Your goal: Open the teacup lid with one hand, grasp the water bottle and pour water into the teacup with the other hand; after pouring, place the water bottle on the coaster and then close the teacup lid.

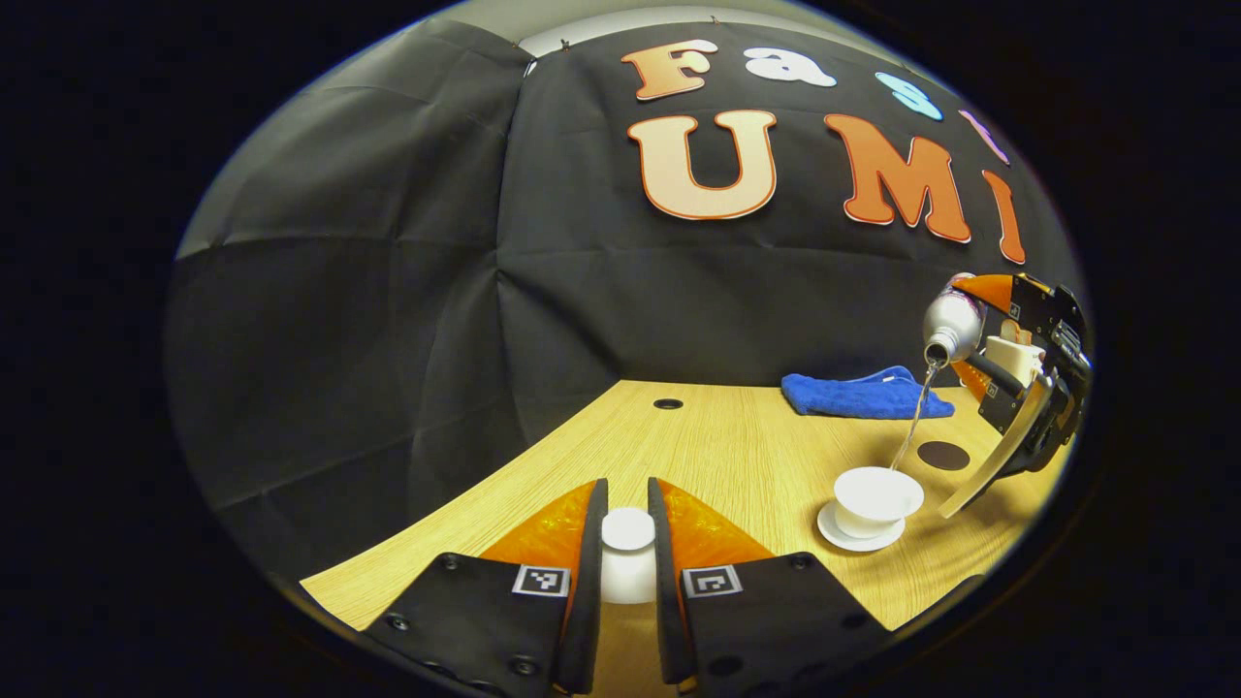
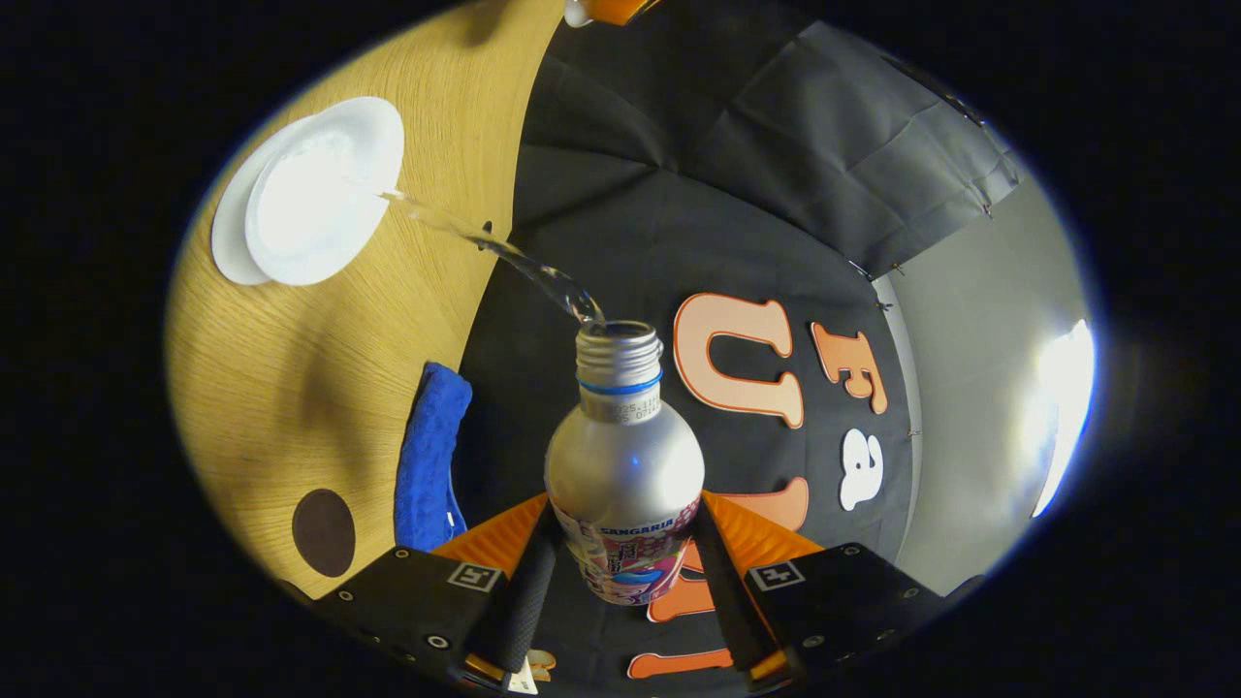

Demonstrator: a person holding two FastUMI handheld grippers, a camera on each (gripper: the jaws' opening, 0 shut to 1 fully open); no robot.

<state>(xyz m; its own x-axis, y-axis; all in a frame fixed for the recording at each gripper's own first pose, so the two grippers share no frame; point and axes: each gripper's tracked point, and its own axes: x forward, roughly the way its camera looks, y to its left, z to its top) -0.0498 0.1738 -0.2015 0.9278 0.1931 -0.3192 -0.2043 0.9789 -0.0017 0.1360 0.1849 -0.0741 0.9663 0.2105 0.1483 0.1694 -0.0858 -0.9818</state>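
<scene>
- Pouring step: right gripper (image 2: 620, 582) clamps the tilted water bottle (image 2: 623, 475), its stream falling into the open teacup (image 1: 875, 496) on its saucer (image 1: 842, 536)
- Left gripper (image 1: 627, 543) pinches the teacup lid (image 1: 627, 555) aside, above the table (image 1: 737, 446)
- Next, I judge: right the bottle, set it on the dark coaster (image 1: 943, 455) beside the blue cloth (image 1: 863, 395)

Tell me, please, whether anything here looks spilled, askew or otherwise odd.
Nothing stands out. The right tongs hold the tilted water bottle, and its stream lands inside the open teacup on its saucer. The left tongs hold the lid. The coaster lies bare.
</scene>
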